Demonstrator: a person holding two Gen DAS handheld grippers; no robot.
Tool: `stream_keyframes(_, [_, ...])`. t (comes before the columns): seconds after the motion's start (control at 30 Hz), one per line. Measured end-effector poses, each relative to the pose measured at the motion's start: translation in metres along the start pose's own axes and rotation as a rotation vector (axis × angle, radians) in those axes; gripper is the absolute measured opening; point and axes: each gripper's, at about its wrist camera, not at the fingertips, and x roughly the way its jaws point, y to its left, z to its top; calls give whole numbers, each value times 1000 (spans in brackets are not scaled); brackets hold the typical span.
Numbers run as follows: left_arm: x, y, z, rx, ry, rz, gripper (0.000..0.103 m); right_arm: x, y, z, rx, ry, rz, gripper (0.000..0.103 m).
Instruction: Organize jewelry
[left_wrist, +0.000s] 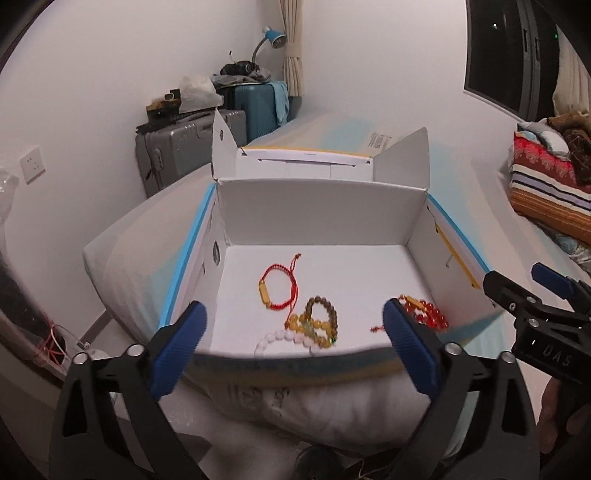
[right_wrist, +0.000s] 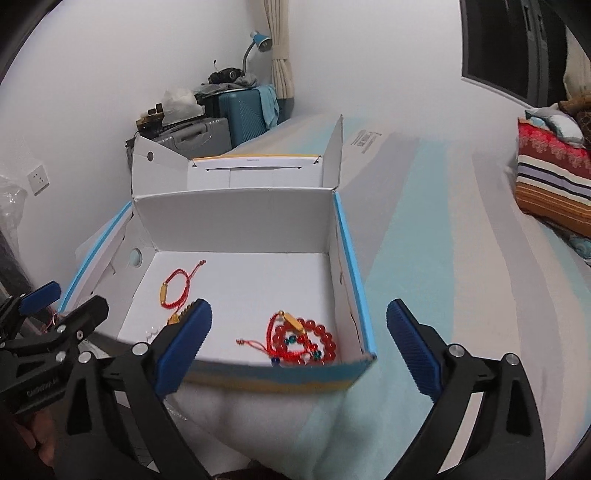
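Note:
An open white cardboard box with blue edges sits on the bed and holds the jewelry; it also shows in the right wrist view. Inside lie a red cord bracelet with a gold tube, brown and amber bead bracelets, a white bead bracelet and a red bead bracelet with a red cord one. My left gripper is open and empty in front of the box's near wall. My right gripper is open and empty at the box's near right corner.
The box rests on a bed with a pale blue and white cover. Folded striped blankets lie at the right. Suitcases and a blue lamp stand by the far wall.

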Motion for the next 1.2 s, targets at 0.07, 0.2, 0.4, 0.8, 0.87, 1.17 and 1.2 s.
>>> stream_keyframes(0.07, [-2,0,-7,6,-3,-10,97,-8,-1,-8,8,-15,-10,95])
stream_keyframes(0.2, [-3,1,-19,3,2,-26,97,-19,0,-22,8,-39,-30,95])
stream_keyframes(0.4, [-7,0,-30,7,-1,-24,97,-21,0,-31,9,-33,-46,95])
stream_keyframes(0.8, [1,2,-33,6,30,-6,97,-15,0,-34,19,-12,-53,95])
stream_keyframes(0.87, [1,2,-32,11,31,4,97,-15,0,-34,16,-11,-56,95])
stream_keyframes(1.17, [4,-5,-29,46,21,17,97,-13,-1,-35,11,-8,-63,95])
stream_keyframes(1.2, [4,-5,-29,46,22,13,97,-13,-1,-35,12,-7,-62,95])
